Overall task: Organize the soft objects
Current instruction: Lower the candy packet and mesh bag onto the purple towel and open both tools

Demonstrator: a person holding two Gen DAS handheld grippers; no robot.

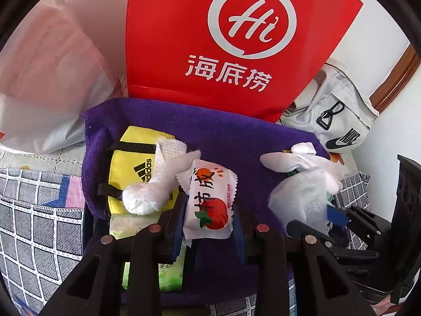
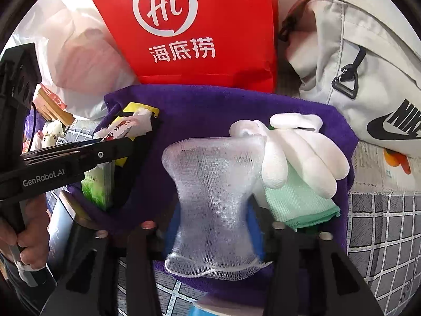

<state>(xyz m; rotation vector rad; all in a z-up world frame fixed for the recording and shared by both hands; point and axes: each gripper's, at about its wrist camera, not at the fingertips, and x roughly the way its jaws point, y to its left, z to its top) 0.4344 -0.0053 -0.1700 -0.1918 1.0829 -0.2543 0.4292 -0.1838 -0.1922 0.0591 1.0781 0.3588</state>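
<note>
Left jaws pinching snack packet (image 1: 209,202), right jaws spread around mesh sleeve (image 2: 215,200), Nike bag (image 2: 363,84)

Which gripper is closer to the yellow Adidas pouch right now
Left. The left gripper, shut on a snack packet, sits just beside the yellow Adidas pouch. The right gripper, with a white mesh net between its fingers, is farther across the purple towel.
</note>
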